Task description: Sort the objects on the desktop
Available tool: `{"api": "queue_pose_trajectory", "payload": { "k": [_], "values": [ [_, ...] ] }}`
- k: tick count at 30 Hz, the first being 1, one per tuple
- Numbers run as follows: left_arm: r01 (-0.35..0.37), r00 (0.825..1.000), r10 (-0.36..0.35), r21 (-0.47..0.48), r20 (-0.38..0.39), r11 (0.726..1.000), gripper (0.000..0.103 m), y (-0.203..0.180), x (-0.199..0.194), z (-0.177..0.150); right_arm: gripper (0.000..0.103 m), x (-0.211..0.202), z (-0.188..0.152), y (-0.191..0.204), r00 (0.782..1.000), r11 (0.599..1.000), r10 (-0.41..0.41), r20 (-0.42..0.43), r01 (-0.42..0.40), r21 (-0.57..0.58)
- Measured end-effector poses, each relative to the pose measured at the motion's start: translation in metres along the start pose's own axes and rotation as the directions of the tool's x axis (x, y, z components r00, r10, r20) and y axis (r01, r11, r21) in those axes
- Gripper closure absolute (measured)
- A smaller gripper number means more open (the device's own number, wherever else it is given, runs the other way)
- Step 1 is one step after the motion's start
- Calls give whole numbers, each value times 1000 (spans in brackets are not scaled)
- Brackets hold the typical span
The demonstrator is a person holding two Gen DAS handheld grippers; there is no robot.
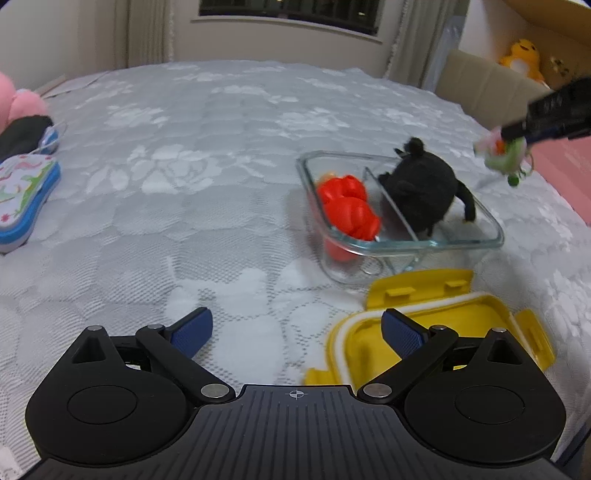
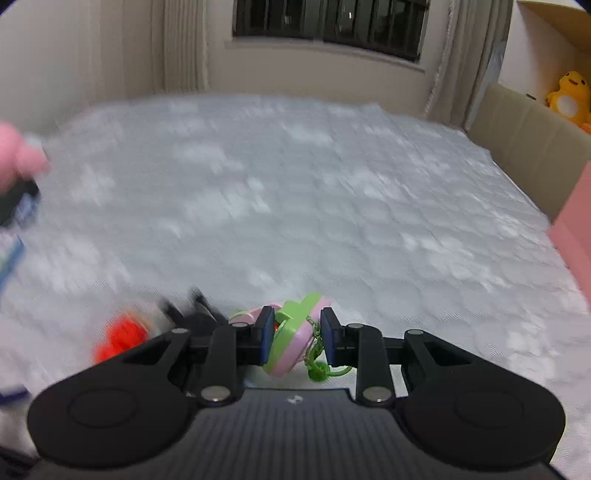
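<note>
A white quilted mattress cover with a woven floral pattern (image 1: 221,155) fills most of both views. A dark window with a pale sill (image 2: 328,26) sits at the upper centre, flanked by cream curtains (image 2: 181,44). A yellow plush duck (image 2: 570,96) rests at the upper right, behind a beige padded headboard (image 2: 524,147). A pink panel (image 2: 576,236) occupies the right edge.
</note>
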State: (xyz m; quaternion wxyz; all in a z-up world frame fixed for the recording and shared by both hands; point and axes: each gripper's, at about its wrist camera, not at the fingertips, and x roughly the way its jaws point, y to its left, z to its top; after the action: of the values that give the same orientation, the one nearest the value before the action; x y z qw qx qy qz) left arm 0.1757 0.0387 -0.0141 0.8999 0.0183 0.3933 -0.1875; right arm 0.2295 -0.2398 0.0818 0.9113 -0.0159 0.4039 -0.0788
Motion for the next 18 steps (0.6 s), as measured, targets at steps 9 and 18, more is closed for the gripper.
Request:
{"api": "queue_pose_trajectory", "payload": {
  "k": [9, 18],
  "values": [
    [-1, 1000, 1, 30, -18, 1000, 3, -6, 5, -4, 50, 18, -19, 16, 967, 955, 254, -27, -246, 168],
    [-11, 1000, 11, -26, 9, 1000, 3, 15, -7, -4, 40, 87, -26, 41, 949, 908, 283, -143, -217, 357]
  ]
}}
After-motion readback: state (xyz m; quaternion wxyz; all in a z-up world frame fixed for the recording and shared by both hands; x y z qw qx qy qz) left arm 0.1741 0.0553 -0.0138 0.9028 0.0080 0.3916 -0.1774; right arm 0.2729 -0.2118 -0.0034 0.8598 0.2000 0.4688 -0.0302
